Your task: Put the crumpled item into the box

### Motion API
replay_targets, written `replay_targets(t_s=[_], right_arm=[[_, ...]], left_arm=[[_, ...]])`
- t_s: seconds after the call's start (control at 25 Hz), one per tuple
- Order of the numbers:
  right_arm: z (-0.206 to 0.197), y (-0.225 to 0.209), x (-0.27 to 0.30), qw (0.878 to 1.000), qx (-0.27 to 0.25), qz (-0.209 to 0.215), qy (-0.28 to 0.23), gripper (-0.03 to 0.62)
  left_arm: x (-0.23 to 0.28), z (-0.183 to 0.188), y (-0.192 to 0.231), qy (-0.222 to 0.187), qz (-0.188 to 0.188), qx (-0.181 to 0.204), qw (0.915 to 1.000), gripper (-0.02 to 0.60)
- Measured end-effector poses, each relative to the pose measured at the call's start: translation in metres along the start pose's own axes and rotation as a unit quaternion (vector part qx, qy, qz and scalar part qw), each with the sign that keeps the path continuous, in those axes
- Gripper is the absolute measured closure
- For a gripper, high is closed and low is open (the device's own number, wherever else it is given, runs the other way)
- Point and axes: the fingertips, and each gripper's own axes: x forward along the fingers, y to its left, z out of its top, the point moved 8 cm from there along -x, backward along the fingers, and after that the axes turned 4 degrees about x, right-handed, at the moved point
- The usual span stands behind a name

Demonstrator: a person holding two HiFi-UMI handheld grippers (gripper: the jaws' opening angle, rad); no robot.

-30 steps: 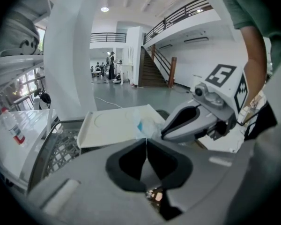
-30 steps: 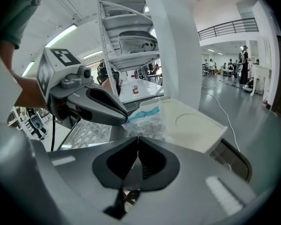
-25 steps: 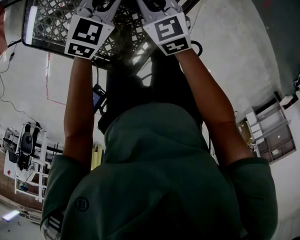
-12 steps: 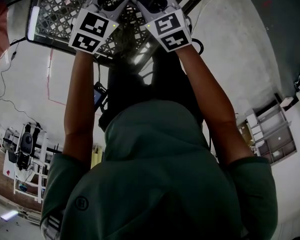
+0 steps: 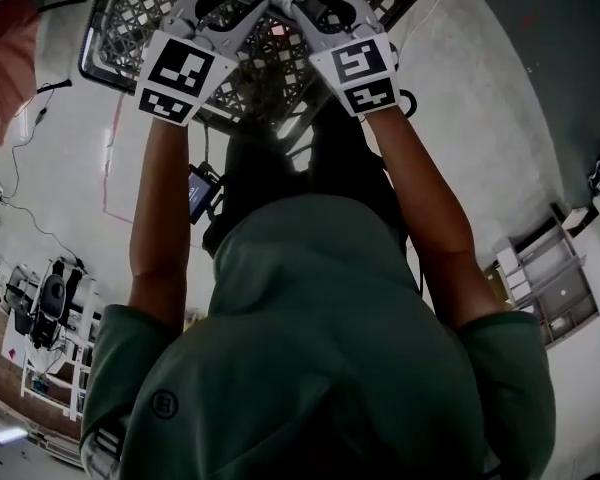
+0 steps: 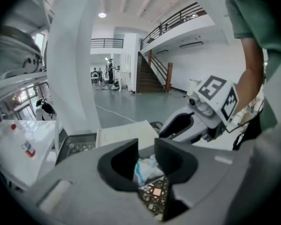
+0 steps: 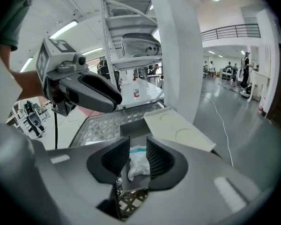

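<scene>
Both the left tongs (image 6: 146, 156) and the right tongs (image 7: 138, 154) have just been opening and stand wide, pinching nothing. The crumpled item (image 7: 138, 166) lies loose below them inside the grey box (image 7: 133, 127) on the mesh tray (image 7: 100, 125), so the drop looks done.

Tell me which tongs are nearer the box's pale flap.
Right. The right tongs hover beside the flap; the left tongs sit farther, across the box. Both have just been opening, neither pressing the crumpled item lying in the box.
</scene>
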Motion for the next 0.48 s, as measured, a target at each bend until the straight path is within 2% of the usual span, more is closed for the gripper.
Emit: replay_targets(t_s=[0.24, 0.48], right_arm=[[0.061, 0.021, -0.062, 0.996, -0.014, -0.022, -0.082, 0.582], [0.123, 0.037, -0.127, 0.985, -0.047, -0.013, -0.166, 0.589]], left_arm=[[-0.069, 0.043, -0.007, -0.058, 0.024, 0.0, 0.998, 0.476], [-0.127, 0.088, -0.015, -0.128, 0.066, 0.007, 0.9896, 0.491]])
